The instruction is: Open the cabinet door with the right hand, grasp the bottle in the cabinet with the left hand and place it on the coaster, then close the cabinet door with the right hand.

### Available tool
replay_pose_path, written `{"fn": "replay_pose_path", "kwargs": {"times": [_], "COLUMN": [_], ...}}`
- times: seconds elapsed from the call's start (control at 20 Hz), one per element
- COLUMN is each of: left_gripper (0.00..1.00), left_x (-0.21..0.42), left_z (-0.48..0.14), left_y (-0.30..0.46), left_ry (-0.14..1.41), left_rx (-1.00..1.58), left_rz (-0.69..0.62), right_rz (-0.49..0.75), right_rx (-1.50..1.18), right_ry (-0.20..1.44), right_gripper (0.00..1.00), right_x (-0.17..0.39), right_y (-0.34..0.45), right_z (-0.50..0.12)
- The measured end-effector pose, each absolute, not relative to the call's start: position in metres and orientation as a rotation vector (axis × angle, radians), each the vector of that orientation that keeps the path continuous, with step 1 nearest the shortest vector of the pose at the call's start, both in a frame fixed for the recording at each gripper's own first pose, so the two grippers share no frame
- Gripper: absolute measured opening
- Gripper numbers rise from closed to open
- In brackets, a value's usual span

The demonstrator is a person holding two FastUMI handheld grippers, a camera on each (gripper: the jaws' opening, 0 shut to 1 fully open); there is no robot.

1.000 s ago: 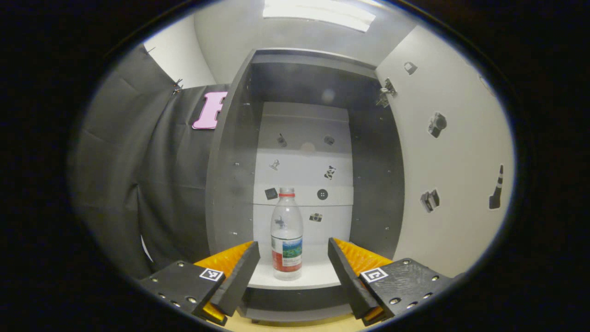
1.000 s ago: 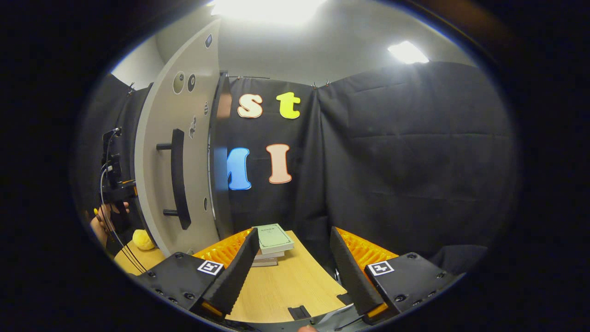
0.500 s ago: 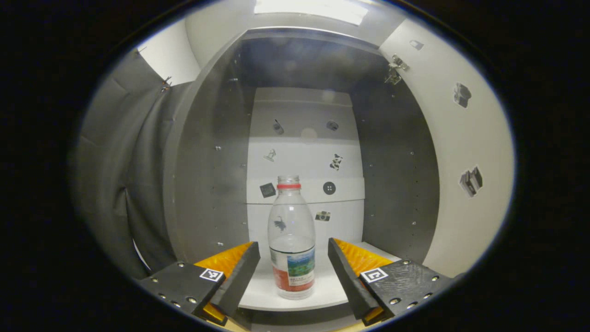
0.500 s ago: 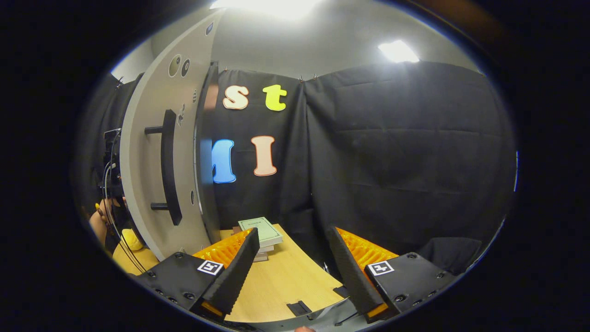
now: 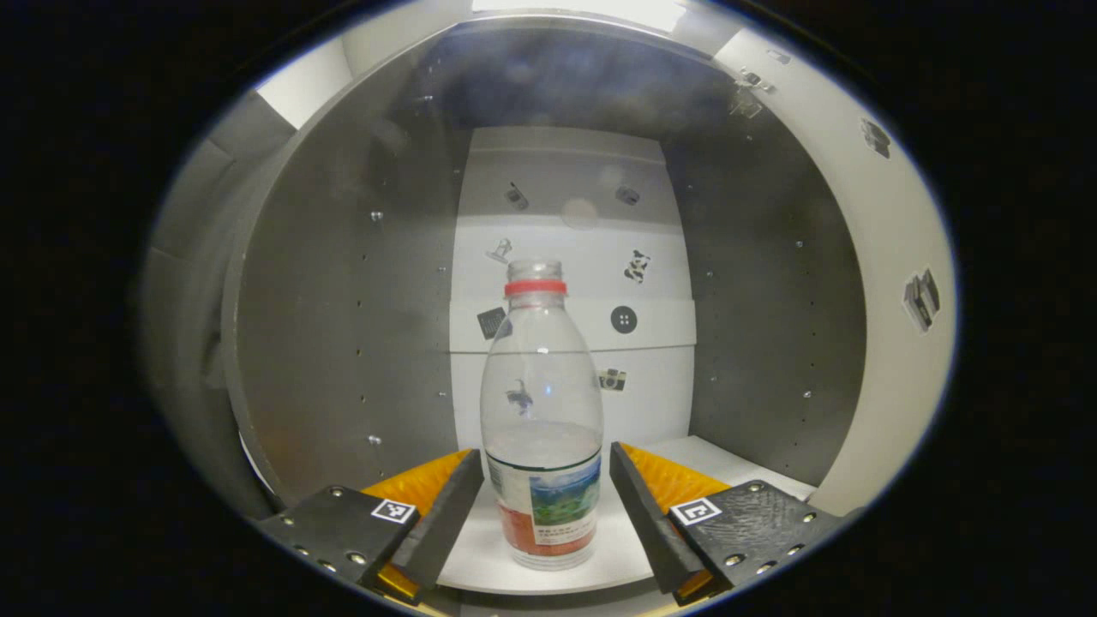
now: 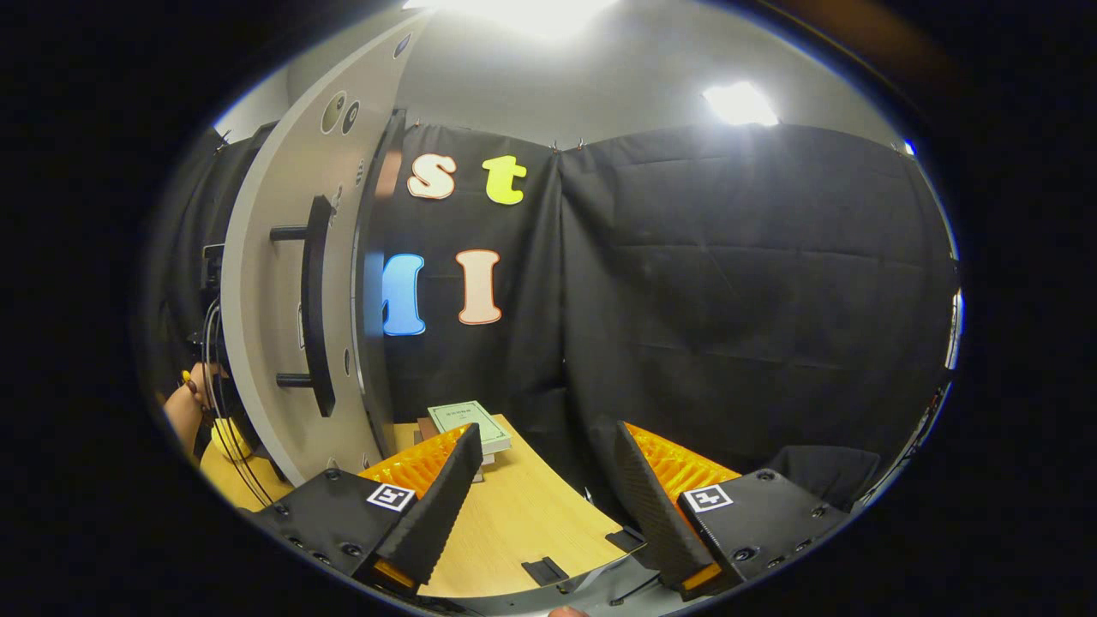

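1. Between the two spread fingers of the left gripper stands the clear plastic bottle with a red neck ring and a printed label. The fingers are apart on both sides of its lower part, and I see a small gap on each side, so they do not press on it.
2. The bottle stands upright on the white shelf board inside the dark grey cabinet, near the front edge of the board.
3. Behind the bottle, the white back panel of the cabinet carries several small dark stickers.
4. At the right of the left gripper view, the inner face of the open white cabinet door is seen, also with stickers.
5. Over the light wooden table, the right gripper has its fingers spread wide, with nothing between them.
6. Beyond it, a small stack of books with a pale green cover on top lies on the table, near the black cloth wall.
7. At the left of the right gripper view, the outer face of the open door shows a long black bar handle.
8. Past the door edge, a hand and some cables are seen, and a yellow round thing lies on the table.
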State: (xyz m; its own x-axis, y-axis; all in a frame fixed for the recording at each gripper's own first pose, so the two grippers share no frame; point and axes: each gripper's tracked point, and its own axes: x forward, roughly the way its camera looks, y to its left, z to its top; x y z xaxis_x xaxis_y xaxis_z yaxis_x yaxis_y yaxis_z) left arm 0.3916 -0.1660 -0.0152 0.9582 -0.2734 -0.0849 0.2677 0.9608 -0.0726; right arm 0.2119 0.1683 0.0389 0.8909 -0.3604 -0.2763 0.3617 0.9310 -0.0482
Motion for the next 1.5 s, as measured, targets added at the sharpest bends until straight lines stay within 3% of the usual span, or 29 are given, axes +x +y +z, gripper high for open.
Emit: {"fn": "replay_pose_path", "kwargs": {"times": [0.2, 0.3, 0.8, 0.95, 1.0, 1.2, 1.4, 1.5], "left_gripper": [0.74, 0.71, 0.73, 0.70, 0.76, 0.70, 0.76, 0.73], "left_x": [0.389, 0.379, 0.273, 0.235, 0.223, 0.182, 0.144, 0.127], "left_z": [-0.017, -0.008, 0.037, 0.030, 0.026, 0.002, -0.029, -0.046], "left_y": [-0.163, -0.158, -0.107, -0.079, -0.070, -0.034, -0.011, -0.003], "left_ry": [0.097, 0.085, 0.006, 0.016, 0.019, 0.040, 0.068, 0.079], "left_rx": [-0.078, -0.083, -0.039, -0.022, -0.017, -0.001, -0.004, 0.009], "left_rz": [-0.267, -0.262, -0.203, -0.161, -0.142, -0.078, -0.035, -0.024], "right_rz": [-0.349, -0.330, -0.204, -0.158, -0.145, -0.086, -0.031, -0.013], "right_rx": [-0.020, -0.005, 0.053, 0.049, 0.050, 0.061, 0.054, 0.053], "right_ry": [0.286, 0.282, 0.280, 0.288, 0.287, 0.295, 0.302, 0.299], "right_gripper": [0.97, 0.98, 0.97, 0.98, 0.97, 0.98, 0.97, 0.98], "right_x": [0.216, 0.217, 0.221, 0.222, 0.222, 0.223, 0.225, 0.226], "right_y": [0.171, 0.171, 0.154, 0.153, 0.154, 0.162, 0.169, 0.174], "right_z": [0.037, 0.035, 0.027, 0.021, 0.020, 0.011, 0.005, 0.004]}}
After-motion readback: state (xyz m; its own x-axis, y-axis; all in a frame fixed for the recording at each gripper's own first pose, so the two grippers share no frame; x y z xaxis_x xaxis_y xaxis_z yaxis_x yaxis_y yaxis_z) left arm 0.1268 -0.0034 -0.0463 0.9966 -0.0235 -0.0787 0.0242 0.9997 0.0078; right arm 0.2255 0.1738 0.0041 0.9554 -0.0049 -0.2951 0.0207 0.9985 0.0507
